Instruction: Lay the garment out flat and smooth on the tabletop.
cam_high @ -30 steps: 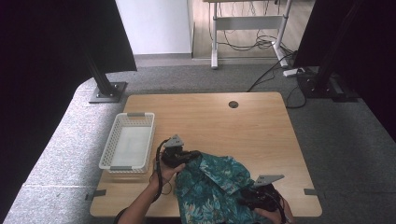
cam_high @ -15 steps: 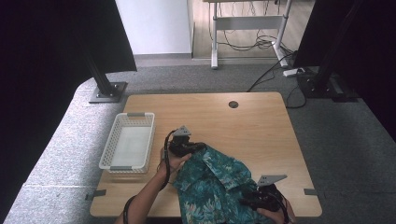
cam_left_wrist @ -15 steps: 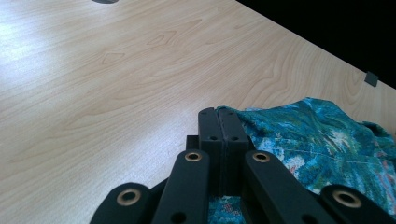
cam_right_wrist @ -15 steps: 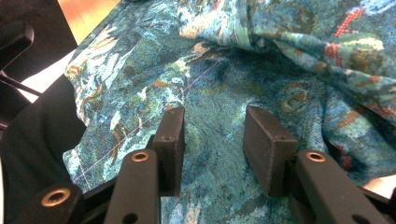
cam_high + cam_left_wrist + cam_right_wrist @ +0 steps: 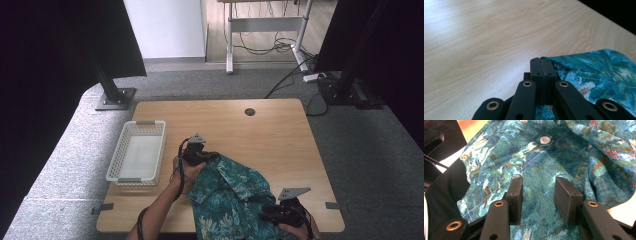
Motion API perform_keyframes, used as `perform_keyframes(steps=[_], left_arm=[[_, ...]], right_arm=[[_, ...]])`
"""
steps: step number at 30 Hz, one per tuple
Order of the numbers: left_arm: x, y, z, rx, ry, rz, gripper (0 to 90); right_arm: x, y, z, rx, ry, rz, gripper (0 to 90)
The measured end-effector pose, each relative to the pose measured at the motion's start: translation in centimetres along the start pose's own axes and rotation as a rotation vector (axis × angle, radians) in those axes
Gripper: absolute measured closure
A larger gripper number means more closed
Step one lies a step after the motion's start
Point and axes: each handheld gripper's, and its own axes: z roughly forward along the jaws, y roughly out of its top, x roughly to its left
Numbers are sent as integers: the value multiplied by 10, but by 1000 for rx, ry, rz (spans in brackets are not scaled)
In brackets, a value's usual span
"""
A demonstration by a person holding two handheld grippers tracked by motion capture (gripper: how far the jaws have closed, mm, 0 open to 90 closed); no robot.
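The left gripper (image 5: 541,65) has its jaws pressed together, pinching the shirt's (image 5: 235,200) edge just above the table (image 5: 280,135). The right gripper (image 5: 537,195) hovers with jaws spread over the shirt, near a white button (image 5: 545,139); its pads are not pressing the cloth. The shirt lies crumpled at the table's near edge. A white basket (image 5: 136,156) sits to the left.

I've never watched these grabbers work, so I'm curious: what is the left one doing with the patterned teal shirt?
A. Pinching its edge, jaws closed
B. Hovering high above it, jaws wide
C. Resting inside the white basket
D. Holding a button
A: in the left gripper view the left gripper has its jaws pressed together on the edge of the shirt.
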Motion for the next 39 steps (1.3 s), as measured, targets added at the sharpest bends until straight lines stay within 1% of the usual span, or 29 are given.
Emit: perform_keyframes(steps=[1,5,7,8,9,10,12,13,15,16,18,19,20,22,27,30,34,37,39], left_arm=[[0,-1,1,1,0,-5,894],[-3,-6,8,38,4,7,888],[-5,-9,11,48,-1,2,867],[-6,-10,11,55,-6,3,848],[-6,-12,12,66,-12,2,798],[-8,-13,11,63,-2,9,741],[-10,-14,6,44,-1,4,664],[-10,-15,2,36,-6,5,607],[-12,-16,-6,17,-22,8,599],[-14,-17,-10,19,-37,15,584],[-19,-19,-17,13,-41,28,568],[-23,-21,-22,1,-50,32,562],[-23,-21,-22,1,-50,32,544],[-28,-25,-32,-15,-46,45,538],[-36,-35,-55,-57,-8,58,500],[-46,-42,-63,-58,-30,84,499],[-70,-53,-65,-43,-96,124,497],[-90,-64,-57,3,-144,157,490],[-102,-71,-50,39,-159,183,485]], right_arm=[[0,0,0,1,-1,-1,585],[1,0,0,2,-4,-3,585],[0,0,0,1,-4,-1,584],[0,1,0,2,-4,-1,584],[1,1,0,1,-5,-1,584],[1,1,0,2,-6,0,583],[1,1,0,7,-9,-3,582],[1,1,1,7,-11,-6,580],[1,2,1,7,-12,-6,580],[1,2,1,7,-12,-6,580],[1,2,1,5,-13,-6,579],[1,3,1,5,-14,-4,576],[1,3,1,5,-14,-4,576],[1,4,2,7,-22,-5,564],[3,5,3,11,-30,-7,562],[3,5,3,11,-30,-5,561],[6,6,4,20,-41,-13,533],[9,7,5,27,-52,-21,520],[10,7,6,28,-55,-24,515]])
